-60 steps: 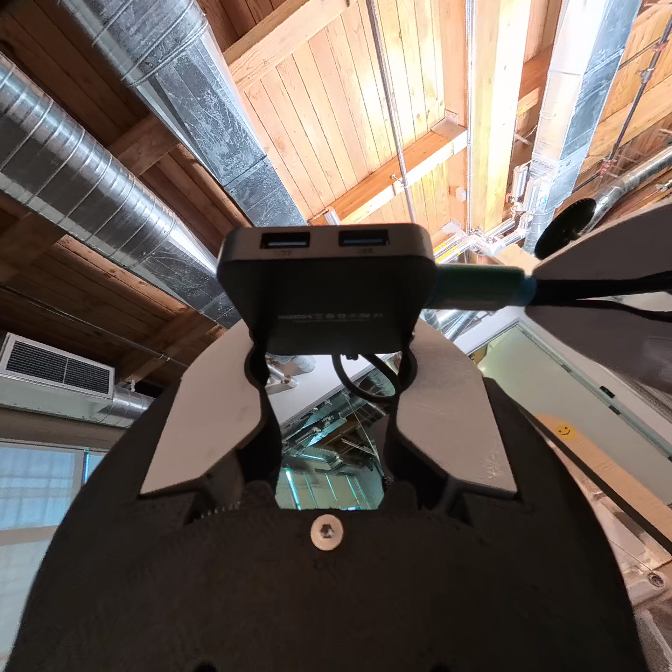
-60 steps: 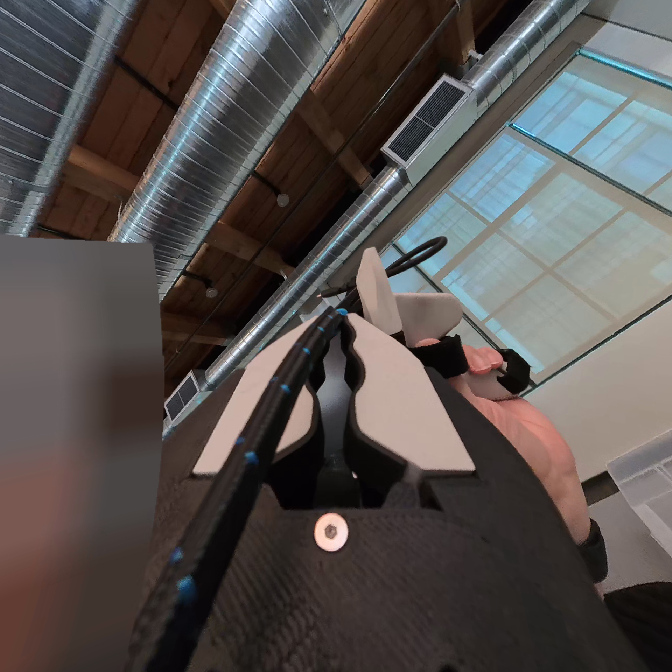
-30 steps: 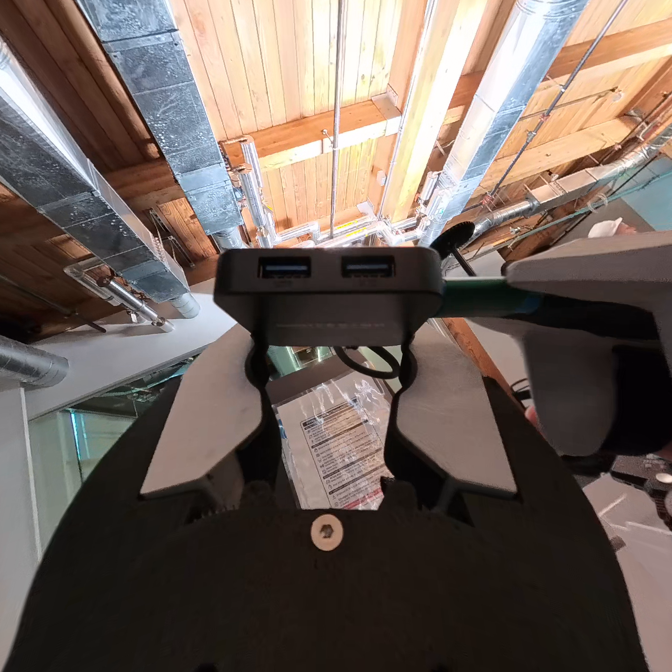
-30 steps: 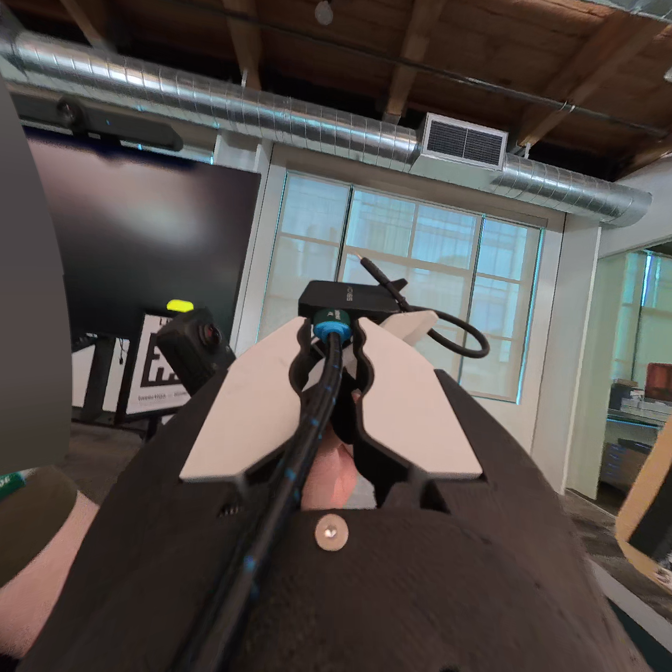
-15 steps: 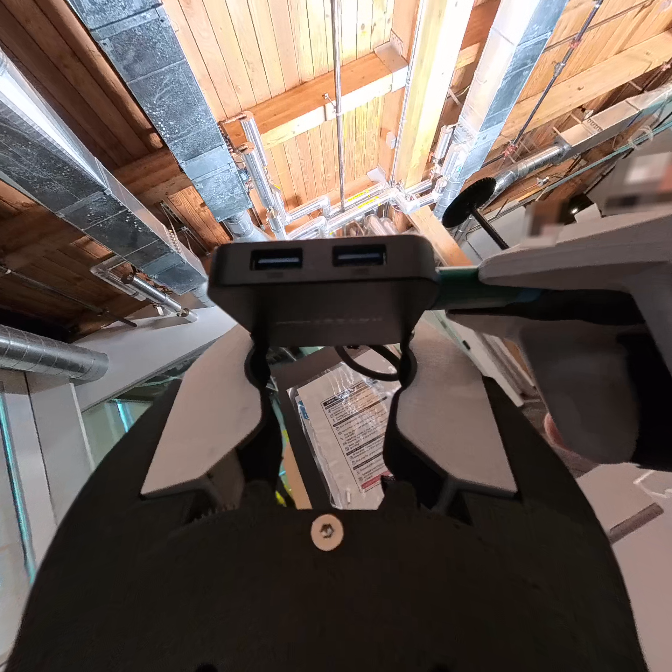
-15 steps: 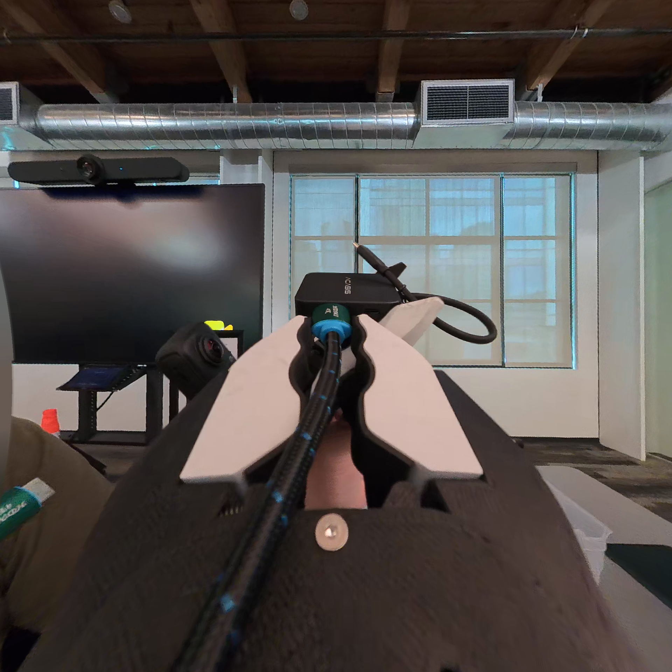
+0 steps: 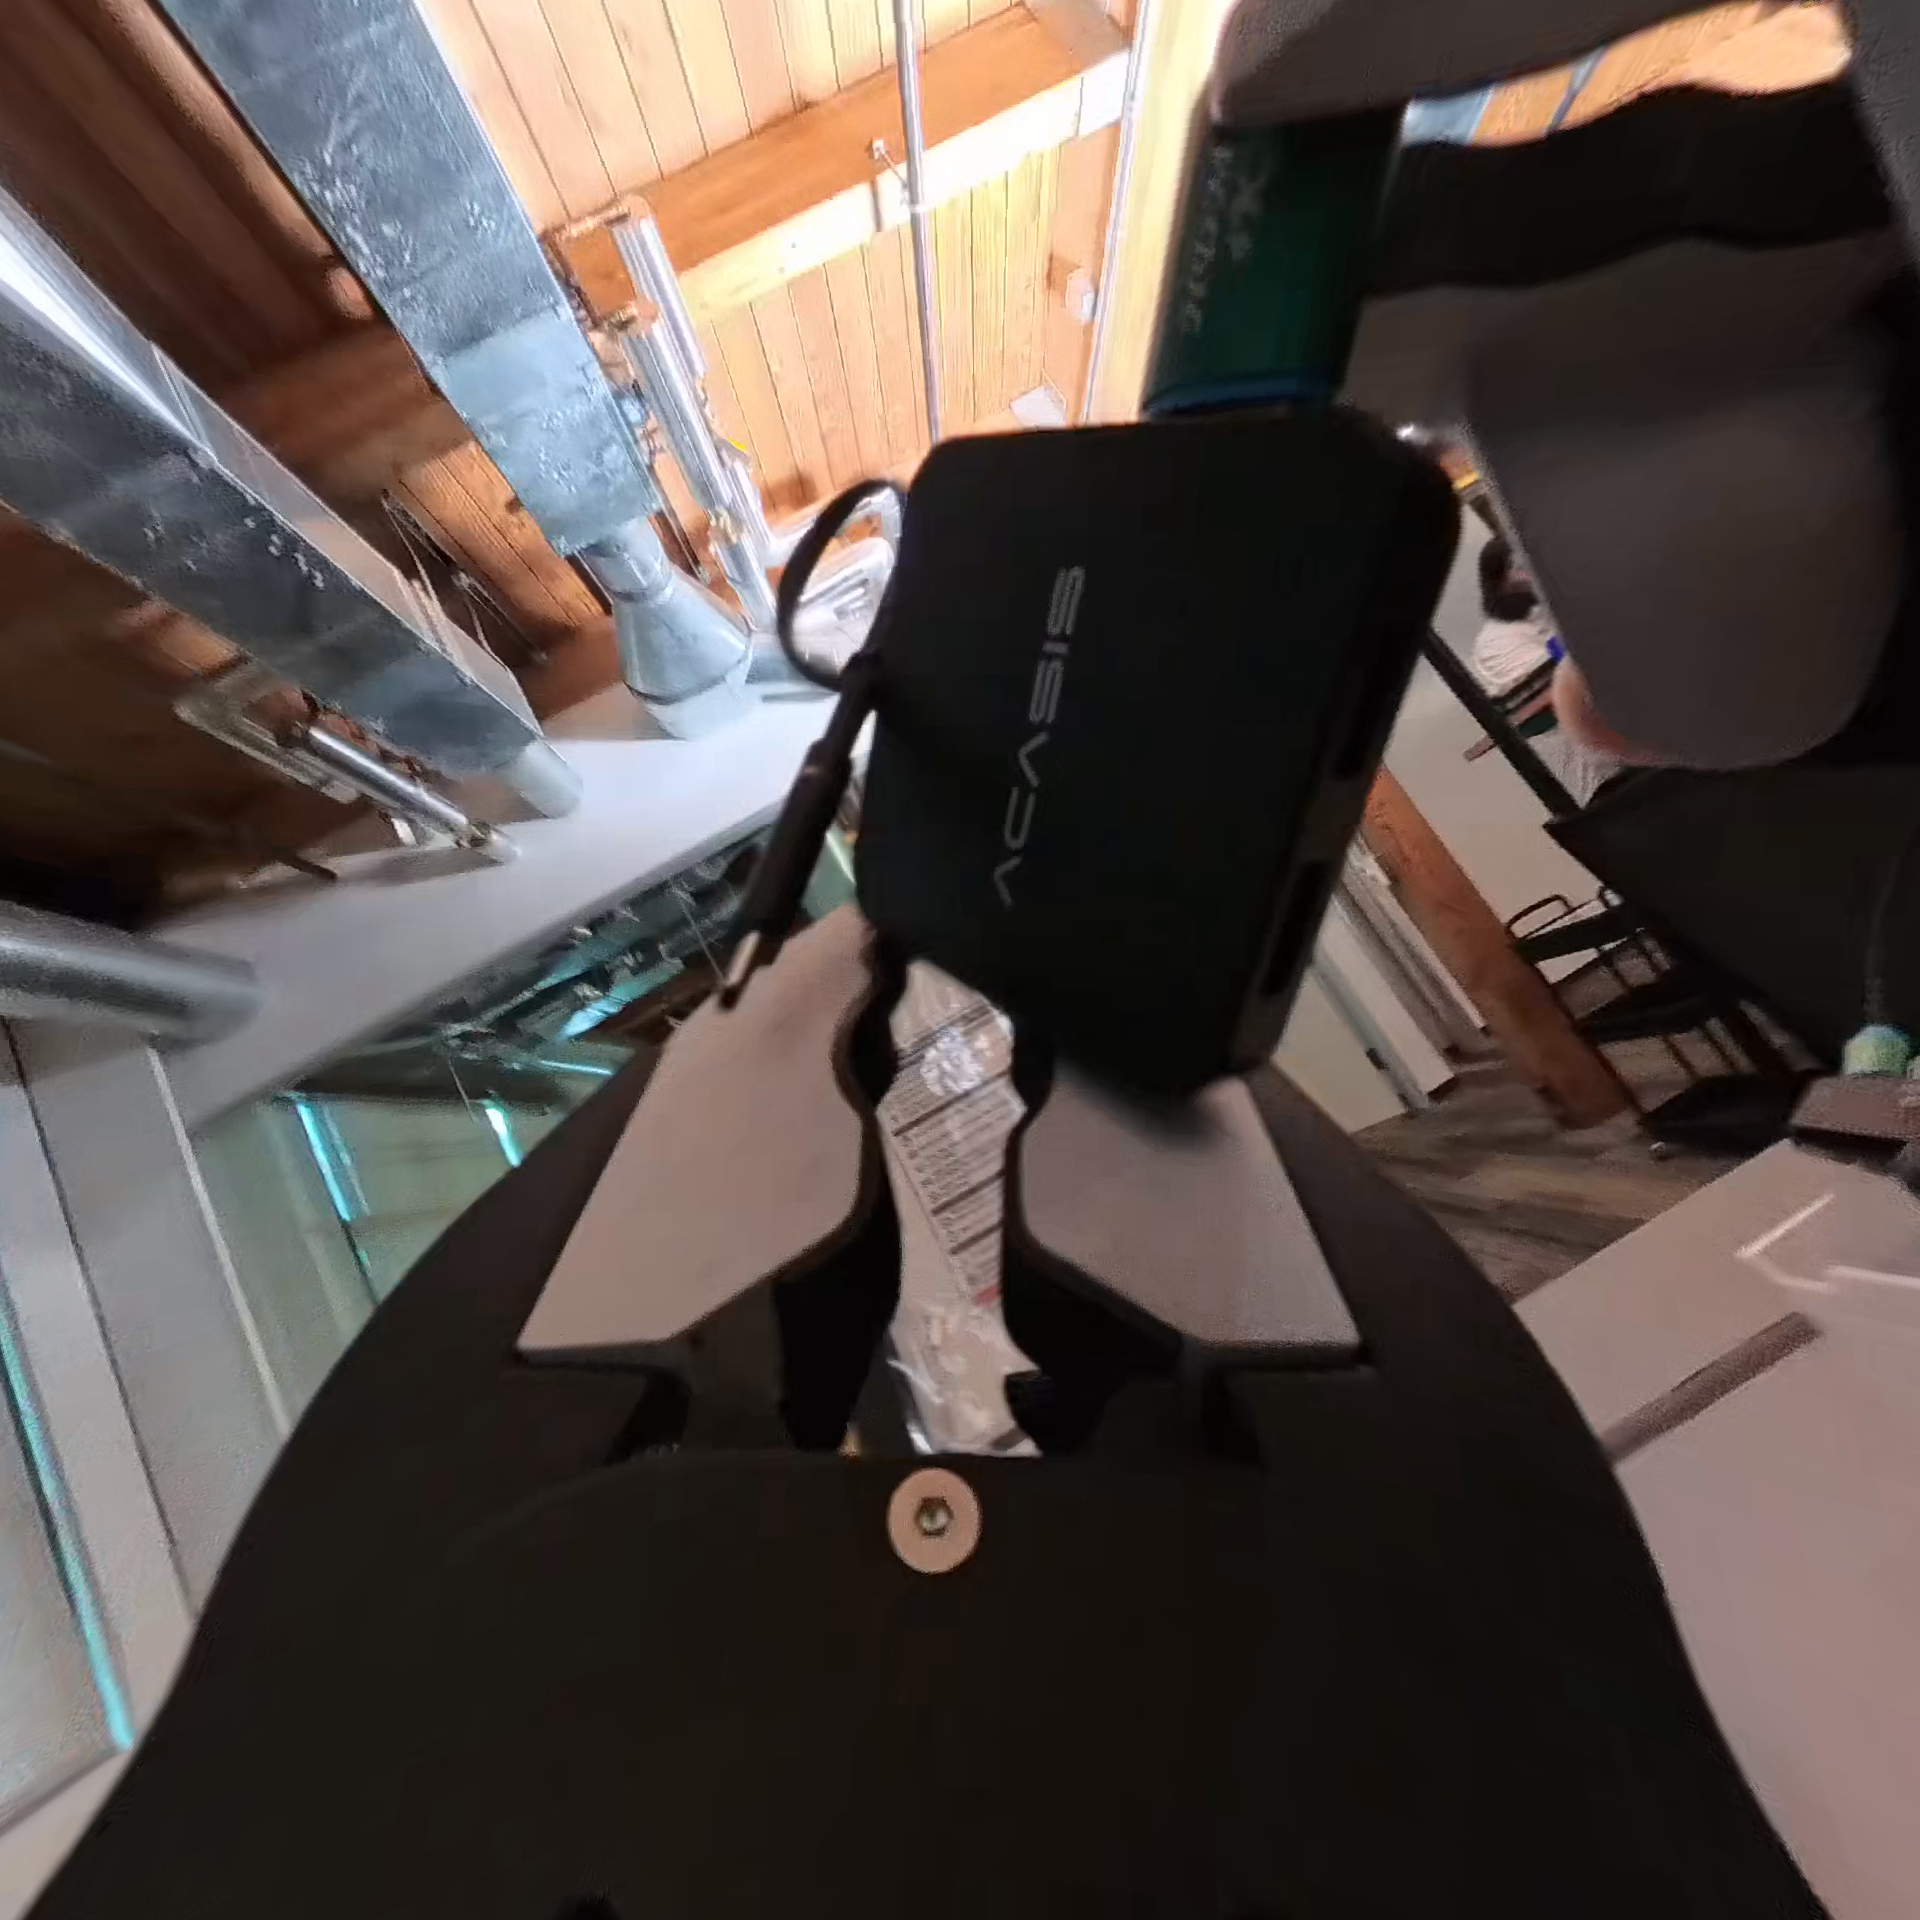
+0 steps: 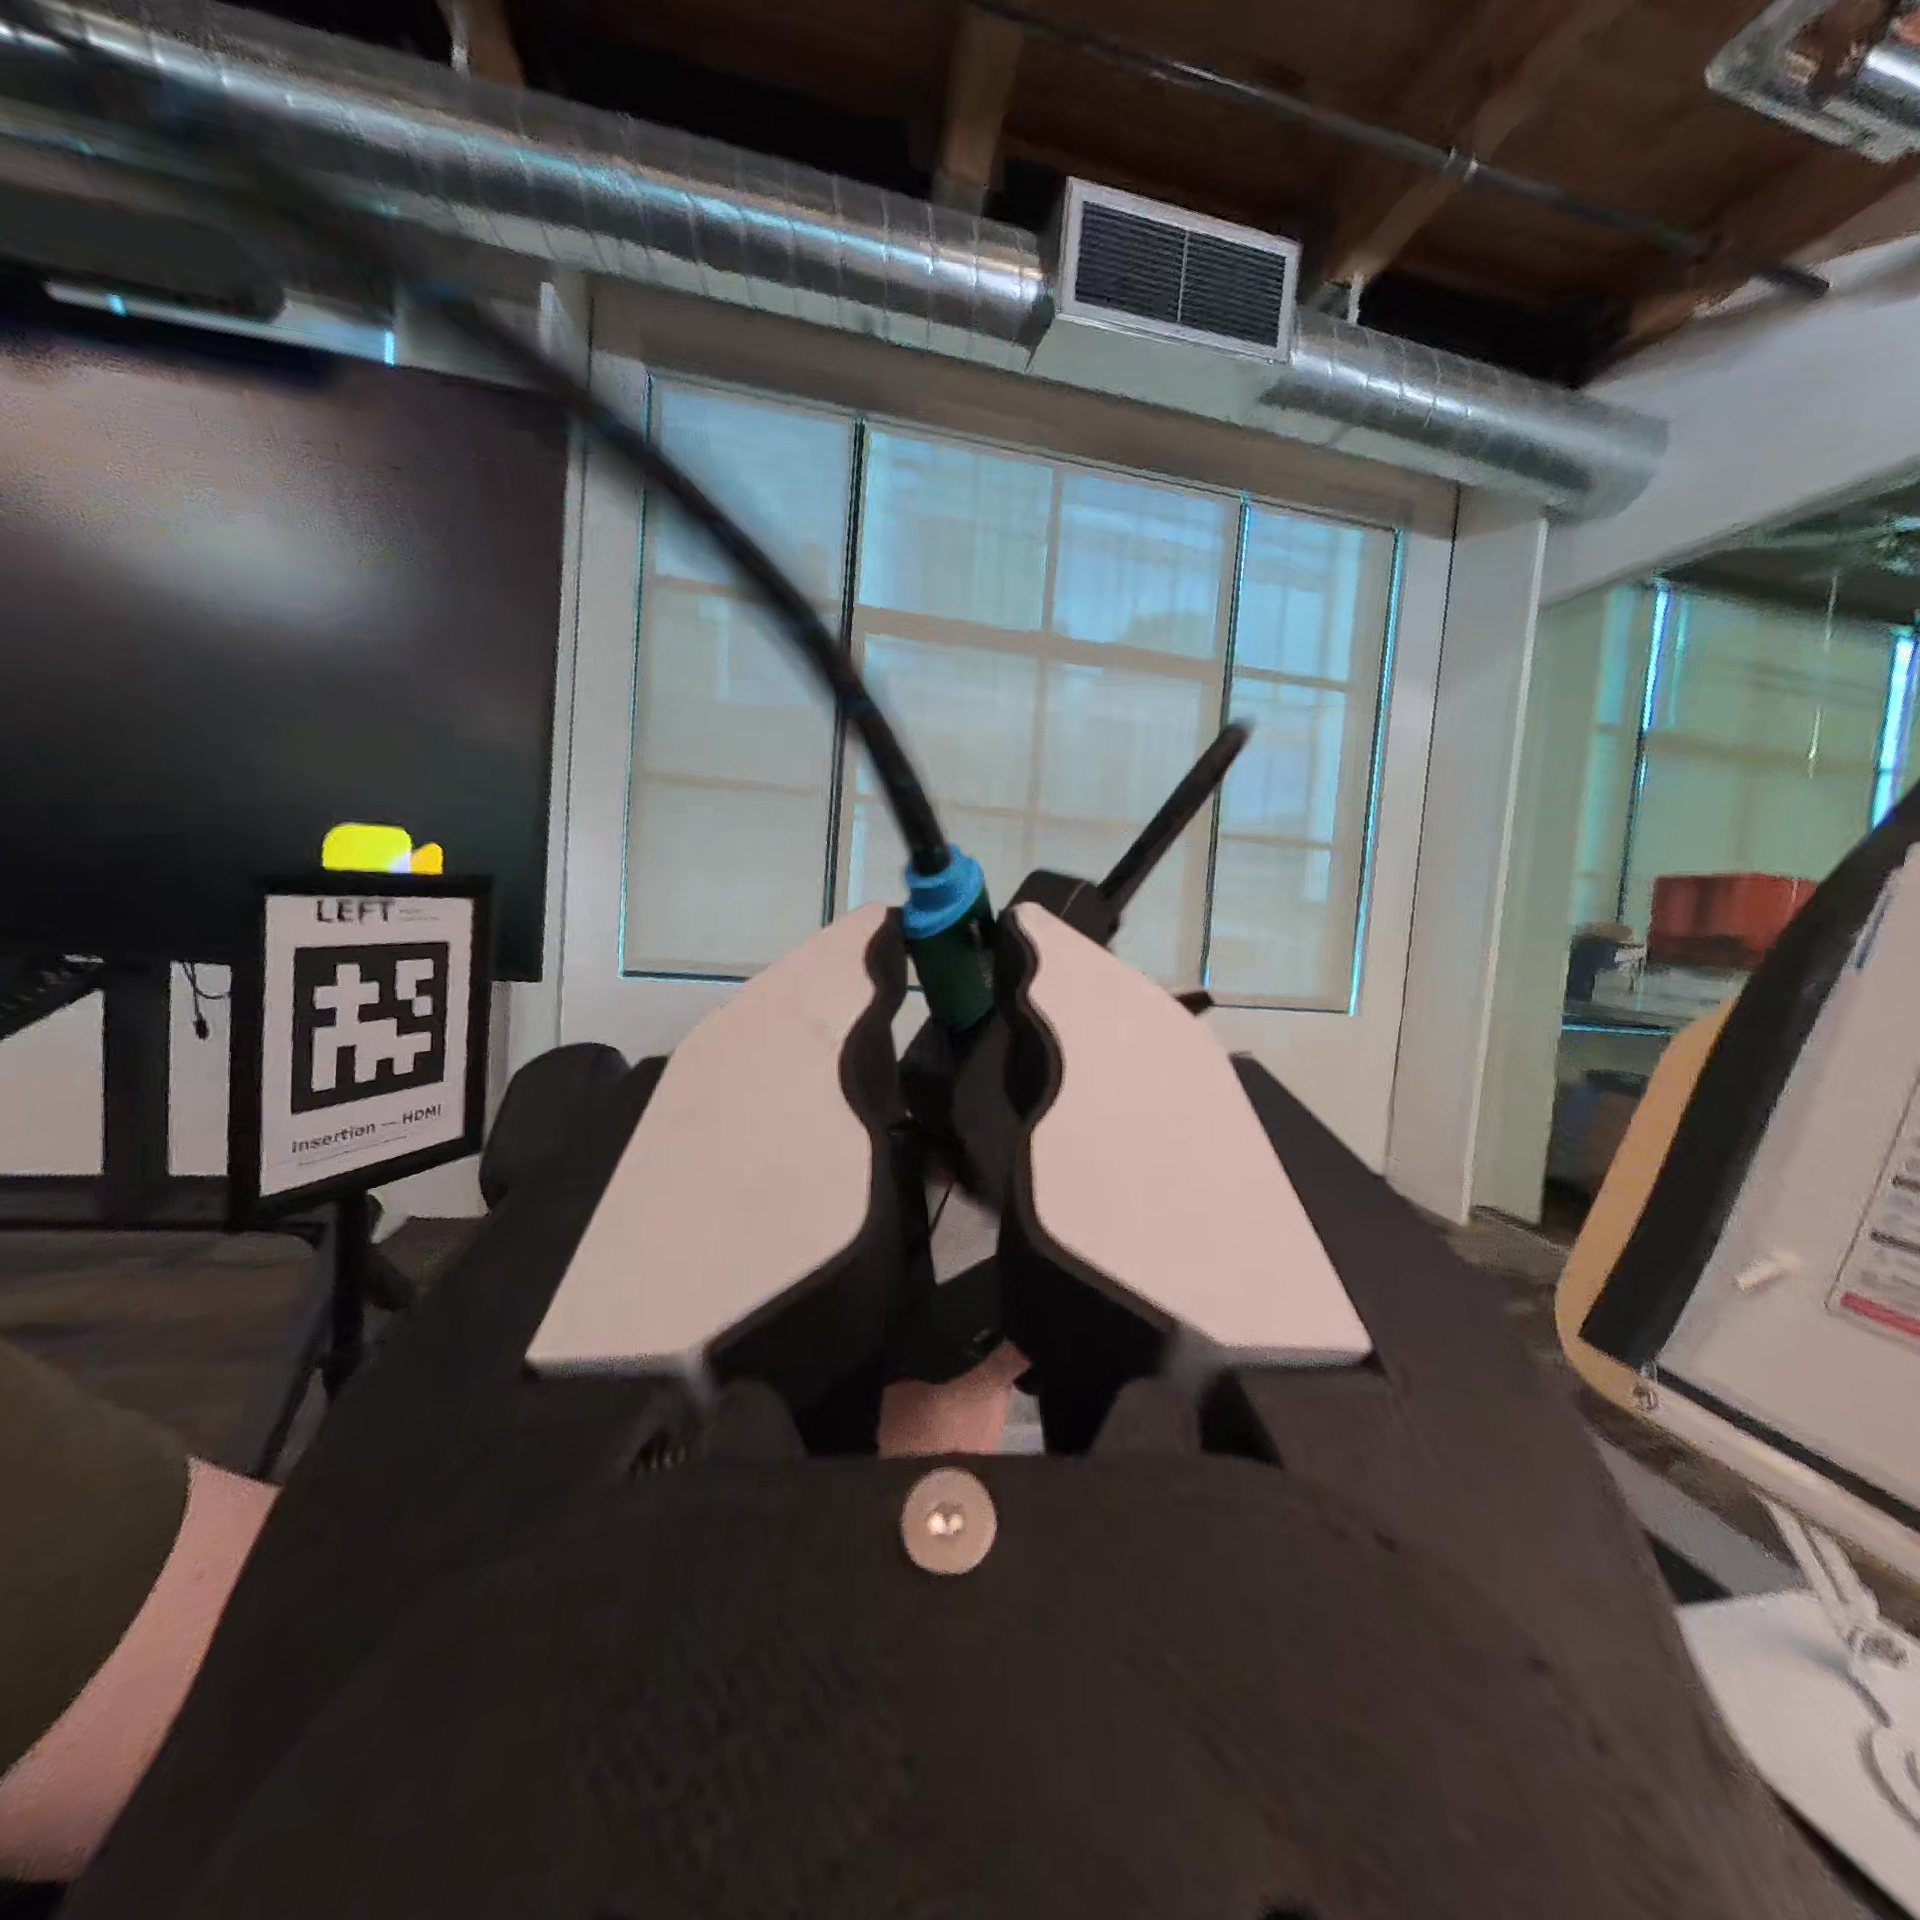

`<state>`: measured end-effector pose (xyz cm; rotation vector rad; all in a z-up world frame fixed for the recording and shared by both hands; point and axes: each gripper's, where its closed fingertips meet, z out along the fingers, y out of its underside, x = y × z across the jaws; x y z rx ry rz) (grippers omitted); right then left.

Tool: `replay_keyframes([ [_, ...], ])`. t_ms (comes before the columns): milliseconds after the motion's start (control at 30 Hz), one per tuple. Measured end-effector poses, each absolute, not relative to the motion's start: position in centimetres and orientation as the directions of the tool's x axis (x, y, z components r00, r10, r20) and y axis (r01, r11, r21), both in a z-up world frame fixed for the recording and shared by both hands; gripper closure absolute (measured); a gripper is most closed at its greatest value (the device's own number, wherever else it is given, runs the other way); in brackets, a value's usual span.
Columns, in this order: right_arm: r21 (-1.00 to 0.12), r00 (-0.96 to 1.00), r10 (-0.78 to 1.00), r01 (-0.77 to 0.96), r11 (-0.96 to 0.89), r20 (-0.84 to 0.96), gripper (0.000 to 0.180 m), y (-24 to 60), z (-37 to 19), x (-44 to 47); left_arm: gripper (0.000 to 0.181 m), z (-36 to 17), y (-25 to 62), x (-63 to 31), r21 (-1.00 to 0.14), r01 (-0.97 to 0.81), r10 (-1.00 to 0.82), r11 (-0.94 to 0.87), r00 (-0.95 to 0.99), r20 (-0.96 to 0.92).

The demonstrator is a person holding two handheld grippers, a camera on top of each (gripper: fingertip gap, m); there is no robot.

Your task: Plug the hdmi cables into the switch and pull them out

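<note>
The black switch (image 7: pixel 1132 748) is turned face-on and tilted in the left wrist view, just past my left gripper (image 7: pixel 956 997). Its lower edge overlaps the right fingertip. The left jaws stand close together with only a narrow gap, and nothing shows between them. The green HDMI plug (image 7: pixel 1268 270) sits in the switch's top edge, clamped by the right gripper's grey fingers (image 7: pixel 1683 540). In the right wrist view my right gripper (image 8: pixel 948 940) is shut on the plug (image 8: pixel 958 987). Its black cable (image 8: pixel 727 551) arcs up and left. The switch's short lead (image 8: pixel 1174 810) sticks up behind.
A white table (image 7: pixel 1766 1455) lies low right, with dark chairs (image 7: pixel 1621 997) beyond it. A large dark screen (image 8: pixel 260 623) and a sign with a black-and-white marker (image 8: pixel 364 1029) stand at the left. A leaning white board (image 8: pixel 1818 1143) is at the right. Ducts run overhead.
The switch has left the grip of the left jaws and swung round face-on, hanging on the plug. The left jaws have closed. The right gripper turned, so the cable now runs upward.
</note>
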<state>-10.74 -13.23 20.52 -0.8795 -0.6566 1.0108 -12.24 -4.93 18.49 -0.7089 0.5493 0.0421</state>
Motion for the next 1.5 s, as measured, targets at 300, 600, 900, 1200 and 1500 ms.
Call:
replay_keyframes([
  [300, -0.802, 0.074, 0.908, -0.502, -0.323, -0.413, 0.166, -8.0, 18.0, -8.2, 0.131, 17.8, -4.2, -11.8, -0.553, -0.364, 0.012, 0.75, 0.842, -0.539],
  [600, -0.448, -0.279, 0.651, -0.536, -0.715, -0.706, 0.168, -3.5, 14.8, -7.3, 0.154, 14.9, -4.0, -10.5, -0.099, -0.749, 0.416, 0.655, 0.466, -0.781],
  [900, -0.852, 0.0, 0.942, -0.427, -0.303, -0.336, 0.157, -5.6, 16.0, -6.7, 0.158, 15.0, -4.2, -10.5, -0.544, -0.434, -0.219, 0.718, 0.602, -0.768],
  [1200, -0.842, 0.427, 0.789, -0.106, 0.529, 0.441, 0.134, -7.2, 16.0, -5.2, 0.158, 15.7, -6.9, -10.8, -0.782, -0.078, -0.687, 0.619, 0.429, -0.587],
  [1500, -0.732, 0.469, 0.705, -0.164, 0.662, 0.532, 0.135, -8.8, 17.4, -2.7, 0.158, 16.5, -8.7, -11.8, -0.952, 0.156, -0.962, 0.262, 0.114, -0.246],
])
